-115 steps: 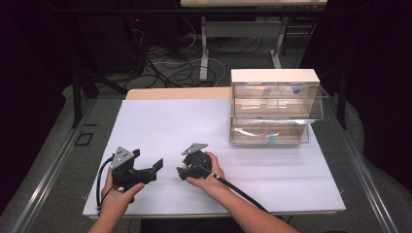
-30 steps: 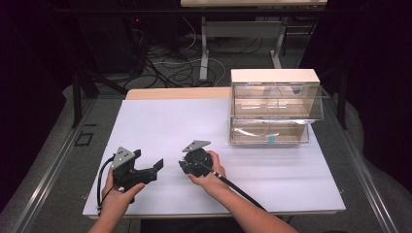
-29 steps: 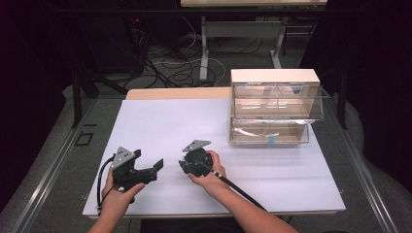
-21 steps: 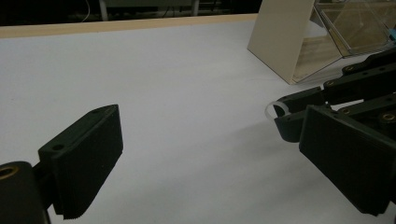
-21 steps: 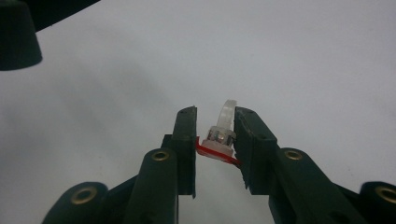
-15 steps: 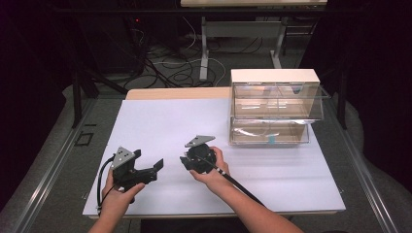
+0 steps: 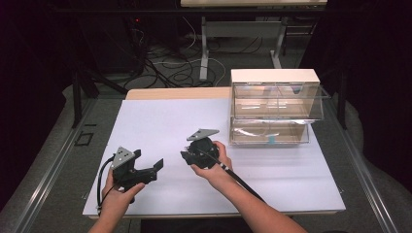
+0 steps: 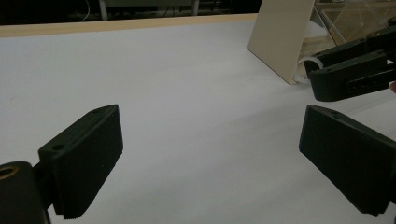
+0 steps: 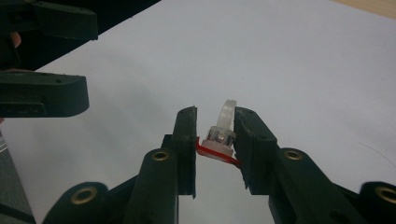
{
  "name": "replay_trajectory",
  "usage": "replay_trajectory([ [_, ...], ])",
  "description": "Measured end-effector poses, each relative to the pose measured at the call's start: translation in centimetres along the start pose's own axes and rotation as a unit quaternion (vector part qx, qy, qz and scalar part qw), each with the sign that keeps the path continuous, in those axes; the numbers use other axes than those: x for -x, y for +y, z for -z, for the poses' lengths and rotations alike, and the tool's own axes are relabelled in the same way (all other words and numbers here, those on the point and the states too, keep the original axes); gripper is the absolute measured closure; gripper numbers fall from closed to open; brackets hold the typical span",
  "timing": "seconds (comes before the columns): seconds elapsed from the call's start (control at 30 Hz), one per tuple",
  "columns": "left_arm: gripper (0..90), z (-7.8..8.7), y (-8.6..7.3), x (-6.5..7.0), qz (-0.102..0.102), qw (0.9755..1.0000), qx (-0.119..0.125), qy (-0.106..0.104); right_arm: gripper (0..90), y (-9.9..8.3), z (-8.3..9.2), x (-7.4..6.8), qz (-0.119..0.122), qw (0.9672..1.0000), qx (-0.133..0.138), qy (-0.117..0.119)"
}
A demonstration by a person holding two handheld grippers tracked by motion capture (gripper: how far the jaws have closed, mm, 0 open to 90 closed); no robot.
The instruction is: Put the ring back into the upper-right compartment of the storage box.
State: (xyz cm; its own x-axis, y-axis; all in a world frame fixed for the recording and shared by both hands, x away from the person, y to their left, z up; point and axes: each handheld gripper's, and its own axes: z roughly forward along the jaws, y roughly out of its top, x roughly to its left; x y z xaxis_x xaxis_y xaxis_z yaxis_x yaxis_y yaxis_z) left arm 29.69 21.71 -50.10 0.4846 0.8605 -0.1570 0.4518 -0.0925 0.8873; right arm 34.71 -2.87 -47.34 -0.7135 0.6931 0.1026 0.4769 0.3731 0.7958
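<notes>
My right gripper (image 9: 215,116) is shut on a small clear plastic ring with a red base (image 9: 220,137), pinched between both pads. In the high view the right gripper (image 7: 187,155) hovers over the middle of the white mat (image 7: 160,121), jaws pointing left. My left gripper (image 7: 148,161) stays low at the mat's front left, jaws wide apart and pointing right at the other gripper. Nothing lies between the left gripper's (image 8: 210,154) pads (image 8: 86,154). The right gripper's jaws (image 8: 355,70) show at the upper right of the left gripper view.
A clear plastic drawer cabinet (image 7: 274,107) with a beige top stands at the mat's back right; its upper drawer sticks out. A small blue item (image 7: 272,140) lies in the lower drawer. A strip of bare wooden tabletop (image 7: 175,93) runs behind the mat.
The right gripper has risen off the mat and drifted slightly toward the back, still closed on the ring. The left gripper has stayed put.
</notes>
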Motion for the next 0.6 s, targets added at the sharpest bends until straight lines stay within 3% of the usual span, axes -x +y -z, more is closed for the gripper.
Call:
replay_trajectory([
  [0.6,6.4,0.0,0.0,0.0,0.001,1.0,-0.001,0.001,70.6,1.7,2.9,0.5,-0.009,0.9999,0.004,0.004],
])
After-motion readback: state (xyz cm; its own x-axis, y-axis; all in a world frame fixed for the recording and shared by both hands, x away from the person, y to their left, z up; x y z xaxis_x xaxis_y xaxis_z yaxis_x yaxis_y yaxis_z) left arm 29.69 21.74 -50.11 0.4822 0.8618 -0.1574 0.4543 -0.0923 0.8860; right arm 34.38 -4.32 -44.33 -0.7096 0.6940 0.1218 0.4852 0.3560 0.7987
